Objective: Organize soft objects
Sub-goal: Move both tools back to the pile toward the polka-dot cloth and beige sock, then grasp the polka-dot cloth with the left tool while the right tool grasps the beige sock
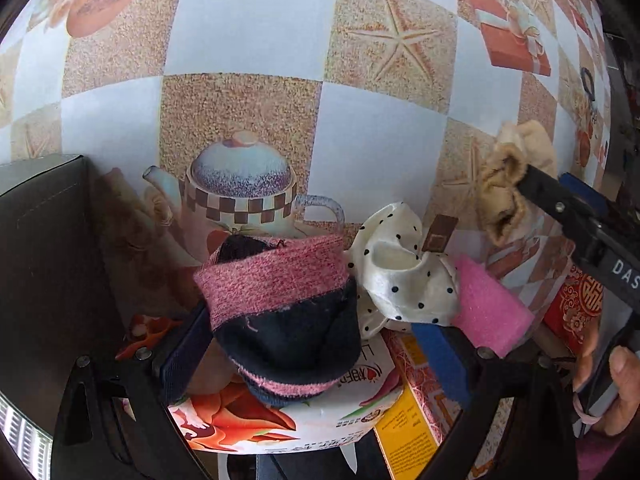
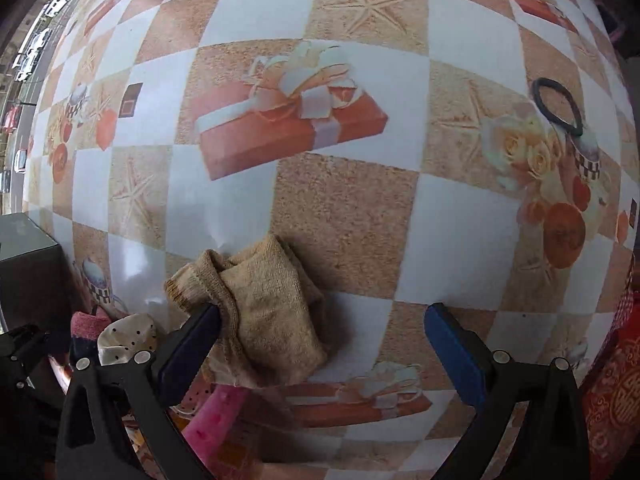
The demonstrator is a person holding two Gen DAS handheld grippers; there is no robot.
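Looking through the left wrist camera, the left gripper (image 1: 308,344) has its two fingers spread wide, and a pink and navy sock (image 1: 280,300) sits between them, above a round floral container (image 1: 288,412). The sock leans on the left blue pad, but the right pad stands apart from it, so I judge it is not pinched. Just beside it lie a white dotted cloth (image 1: 404,280) and a pink sponge (image 1: 492,308). A dark box (image 1: 44,240) stands at the left on the patterned tablecloth (image 1: 248,40). At the right edge, the right gripper (image 1: 536,184) carries a beige sock (image 1: 508,188) at its tip, and a hand (image 1: 616,396) holds its handle.

In the right wrist camera, the right gripper (image 2: 320,344) also has its fingers wide apart. The beige sock (image 2: 260,312) hangs on the left finger only; the right finger is well apart from it. Whether the sock is caught or only draped there, I cannot tell. Far to the right, a black hair tie (image 2: 558,106) lies on the cloth, away from the pile.

The step in hand seems to be gathering the soft things into one heap. The next move probably calls for bringing the beige sock over to the pile, then closing properly on it or letting it fall there; the loose sock may slip off early.
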